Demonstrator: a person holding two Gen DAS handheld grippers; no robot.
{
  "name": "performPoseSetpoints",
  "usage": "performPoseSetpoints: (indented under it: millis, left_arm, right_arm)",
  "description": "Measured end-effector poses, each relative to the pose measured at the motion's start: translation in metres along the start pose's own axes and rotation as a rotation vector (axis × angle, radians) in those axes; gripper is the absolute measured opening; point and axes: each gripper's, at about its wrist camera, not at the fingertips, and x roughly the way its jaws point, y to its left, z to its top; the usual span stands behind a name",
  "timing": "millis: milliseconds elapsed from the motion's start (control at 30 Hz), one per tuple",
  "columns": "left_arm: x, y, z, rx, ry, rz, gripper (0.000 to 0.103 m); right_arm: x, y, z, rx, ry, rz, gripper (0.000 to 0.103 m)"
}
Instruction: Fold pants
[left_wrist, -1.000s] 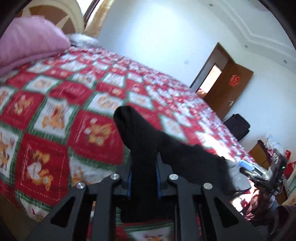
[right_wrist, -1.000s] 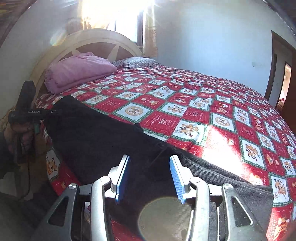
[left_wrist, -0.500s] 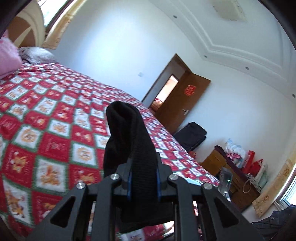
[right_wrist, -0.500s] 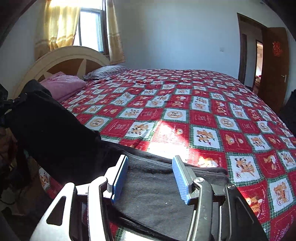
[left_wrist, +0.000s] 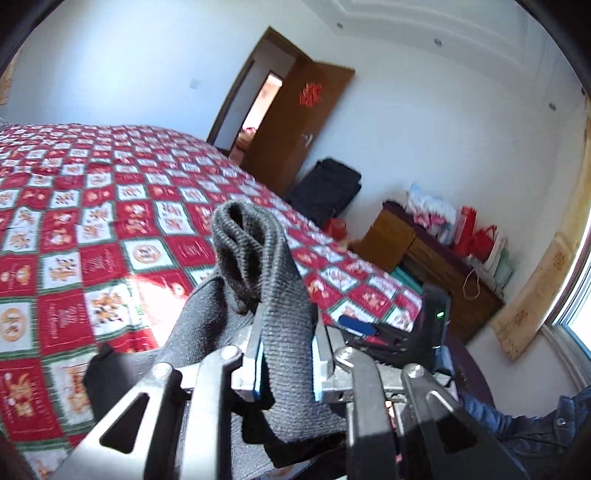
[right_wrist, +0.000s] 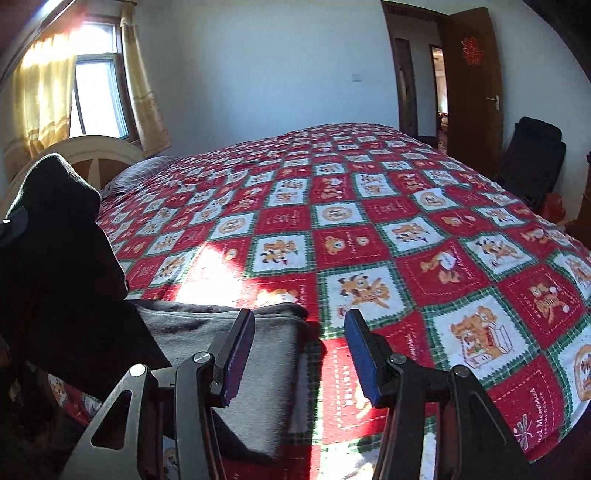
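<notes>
Sunlit across the red-and-white patchwork quilt of the bed (right_wrist: 369, 229), the soft, limp dark knit pants (left_wrist: 273, 295) lie partly on its near edge, one bunched end clamped in the left gripper (left_wrist: 286, 360), while the right gripper (right_wrist: 299, 354) hovers spread and empty, best placed to pinch the loose grey edge.

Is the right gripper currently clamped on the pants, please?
No, the right gripper stands open above the bedspread, with the pants lying under its left finger only.

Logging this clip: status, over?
Left tongs shut on pants, lifted. Right tongs open above quilt at pants' edge. Nothing obstructing.
</notes>
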Motion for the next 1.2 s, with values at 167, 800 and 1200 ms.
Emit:
performPoseSetpoints:
  millis: [167,800,1200]
  left_arm:
    - [0.067,-0.004,-0.017,0.045,0.143,0.067,0.019]
    - [0.035,0.001,-0.046,0.157,0.078,0.223,0.075]
    - [0.025,0.113,-0.071,-0.051,0.062,0.494,0.093]
  right_arm:
    - [0.013,-0.025,-0.006,0.078,0.026,0.002,0.053]
    - [0.02,-0.043,-0.006,0.282,0.067,0.265,0.066]
    - [0.025,-0.001,-0.027,0.17,0.275,0.325,0.017]
